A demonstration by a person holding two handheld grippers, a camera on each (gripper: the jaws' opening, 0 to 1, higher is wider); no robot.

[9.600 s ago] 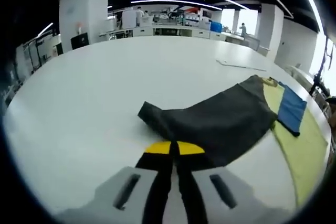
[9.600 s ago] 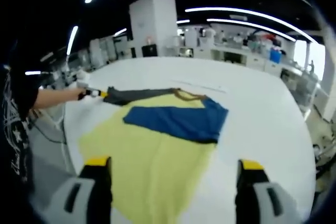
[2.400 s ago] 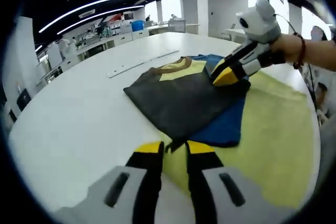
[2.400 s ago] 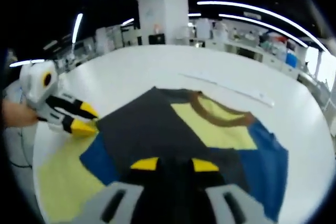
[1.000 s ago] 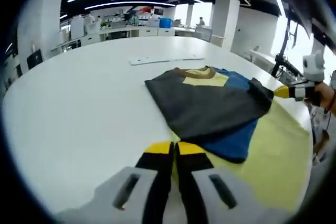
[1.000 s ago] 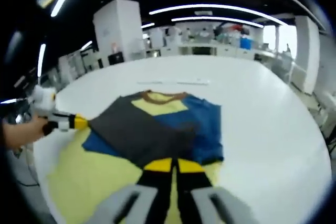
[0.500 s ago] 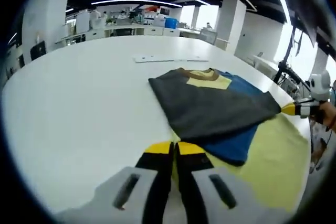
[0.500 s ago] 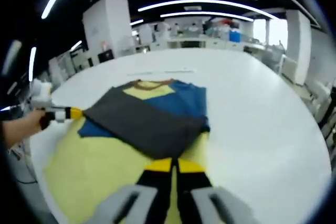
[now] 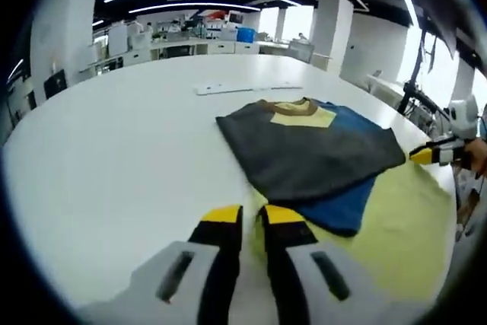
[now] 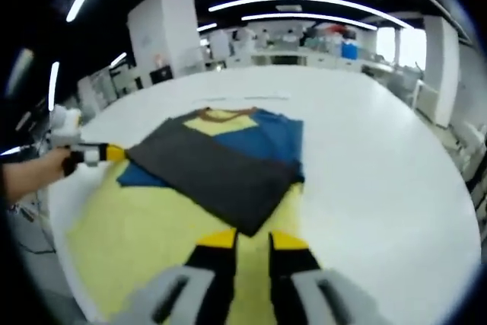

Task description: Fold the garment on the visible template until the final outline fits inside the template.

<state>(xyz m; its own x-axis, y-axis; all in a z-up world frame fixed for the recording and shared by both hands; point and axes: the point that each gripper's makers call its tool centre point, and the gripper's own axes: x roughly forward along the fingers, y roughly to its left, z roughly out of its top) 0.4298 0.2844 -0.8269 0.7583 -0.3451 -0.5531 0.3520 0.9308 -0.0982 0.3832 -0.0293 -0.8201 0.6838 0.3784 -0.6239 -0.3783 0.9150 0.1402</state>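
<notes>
Lying on a large white table point(image 9: 114, 157), the shirt point(image 9: 304, 154) is partly folded, its dark grey panel turned over the blue and yellow parts, with the brown collar point(image 9: 288, 104) at the far end. Its far part rests on the bare table and its near part on the yellow template point(image 10: 144, 241), whose sheet spreads out nearer. The left gripper point(image 9: 243, 218) sits low at the near edge of the shirt, jaws slightly parted and holding nothing. The right gripper point(image 10: 247, 245) is likewise released, just short of the grey corner. A thin white strip point(image 9: 236, 87) lies beyond the collar.
</notes>
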